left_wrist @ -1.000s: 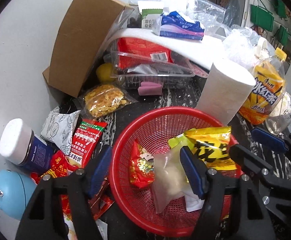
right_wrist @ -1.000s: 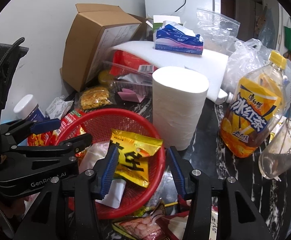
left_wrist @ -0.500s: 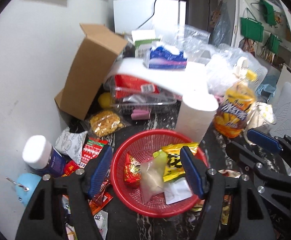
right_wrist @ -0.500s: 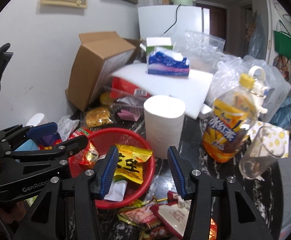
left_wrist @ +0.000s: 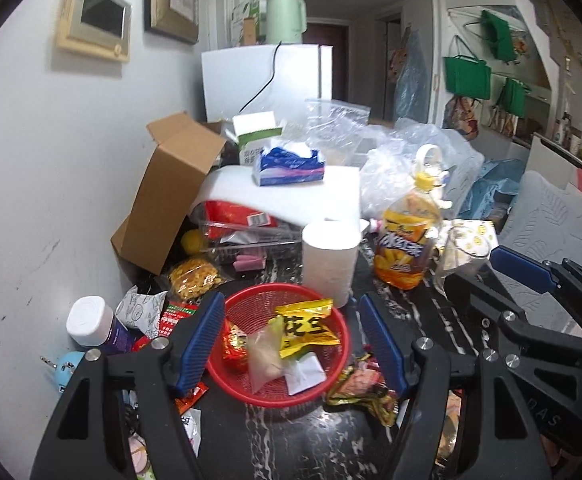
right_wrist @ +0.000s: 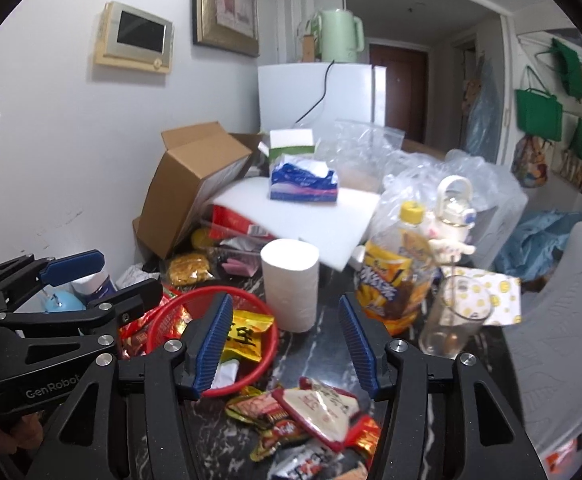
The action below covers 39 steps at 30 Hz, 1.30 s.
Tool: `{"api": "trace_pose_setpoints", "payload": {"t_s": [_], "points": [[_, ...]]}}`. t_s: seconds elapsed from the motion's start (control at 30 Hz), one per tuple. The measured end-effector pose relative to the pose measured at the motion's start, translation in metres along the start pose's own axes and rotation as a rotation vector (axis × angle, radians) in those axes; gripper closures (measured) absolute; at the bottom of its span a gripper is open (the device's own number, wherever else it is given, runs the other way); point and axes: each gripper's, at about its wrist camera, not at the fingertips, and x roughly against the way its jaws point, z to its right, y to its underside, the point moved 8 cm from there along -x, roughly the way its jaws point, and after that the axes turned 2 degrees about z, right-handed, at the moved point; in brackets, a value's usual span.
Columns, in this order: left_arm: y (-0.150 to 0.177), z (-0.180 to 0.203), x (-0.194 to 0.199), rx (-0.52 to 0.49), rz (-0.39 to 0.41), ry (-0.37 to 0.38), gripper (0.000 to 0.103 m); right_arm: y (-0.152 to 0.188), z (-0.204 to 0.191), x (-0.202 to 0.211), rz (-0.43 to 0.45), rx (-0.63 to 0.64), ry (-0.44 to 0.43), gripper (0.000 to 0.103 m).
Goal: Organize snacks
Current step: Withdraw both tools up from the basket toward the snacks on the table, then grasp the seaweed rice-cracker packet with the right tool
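A red mesh basket sits on the dark marble table. Inside it lie a yellow snack bag, a red packet and a clear bag of pale powder. More loose wrapped snacks are piled just in front and to the right of the basket. My left gripper hovers open above the basket with nothing between its fingers. My right gripper hangs over the gap between basket and paper roll, its jaws opening and empty.
A white paper roll stands right behind the basket, with an iced tea bottle and a glass to its right. A cardboard box, a white-capped jar and red sachets crowd the left by the wall.
Both grippers have lifted up and drawn back from the basket, which now looks smaller and lower. The right jaws stand a little wider. Neither holds anything.
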Motion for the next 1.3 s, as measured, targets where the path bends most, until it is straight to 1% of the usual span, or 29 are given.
{"api": "trace_pose_setpoints", "payload": {"t_s": [0.1, 0.27, 0.43, 0.63, 0.8, 0.87, 1.1, 1.3], "points": [[0.003, 0.011, 0.012, -0.014, 0.013, 0.016, 0.034, 0.002, 0.007, 0.017, 0.013, -0.004, 0.031, 0.044], [0.014, 0.028, 0.029, -0.015, 0.021, 0.048, 0.034, 0.011, 0.017, 0.043, 0.029, -0.014, 0.066, 0.043], [0.027, 0.039, 0.038, -0.011, 0.016, 0.080, 0.034, 0.024, 0.023, 0.064, 0.030, -0.020, 0.102, 0.042], [0.054, 0.052, 0.044, -0.016, -0.011, 0.102, 0.034, 0.047, 0.027, 0.082, 0.017, -0.028, 0.131, 0.040], [0.080, 0.061, 0.043, -0.013, -0.046, 0.119, 0.034, 0.074, 0.032, 0.087, -0.021, -0.055, 0.140, 0.040], [0.091, 0.064, 0.039, -0.021, -0.065, 0.115, 0.034, 0.086, 0.032, 0.086, -0.038, -0.065, 0.136, 0.040], [0.134, 0.070, 0.020, -0.019, -0.159, 0.128, 0.034, 0.131, 0.037, 0.075, -0.129, -0.103, 0.121, 0.040], [0.156, 0.074, 0.005, -0.027, -0.194, 0.117, 0.034, 0.167, 0.041, 0.062, -0.201, -0.137, 0.105, 0.040]]}}
